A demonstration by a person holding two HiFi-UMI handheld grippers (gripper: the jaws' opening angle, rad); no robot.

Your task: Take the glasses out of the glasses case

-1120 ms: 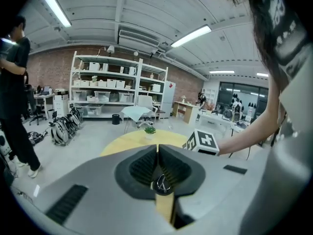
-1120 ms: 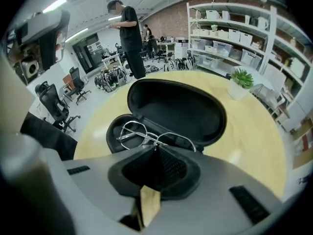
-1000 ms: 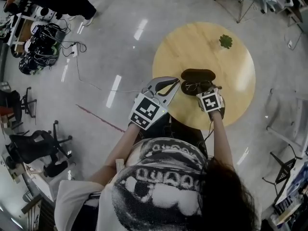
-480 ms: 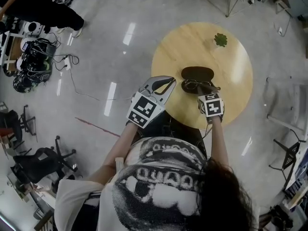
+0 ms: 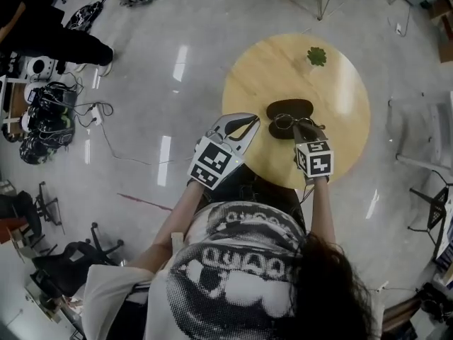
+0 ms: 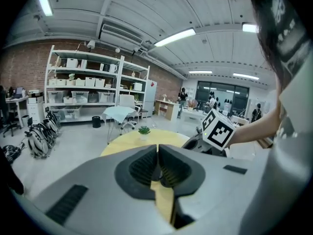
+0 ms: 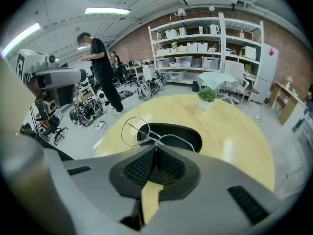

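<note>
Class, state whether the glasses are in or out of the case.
Out: the right tongs pinch the glasses at the bridge, above the open case.

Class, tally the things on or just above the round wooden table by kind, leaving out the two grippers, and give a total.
Glasses case: 1
Glasses: 1
Small potted plant: 1
Total: 3

Small plant (image 5: 316, 56) on round table (image 5: 262, 76)
</note>
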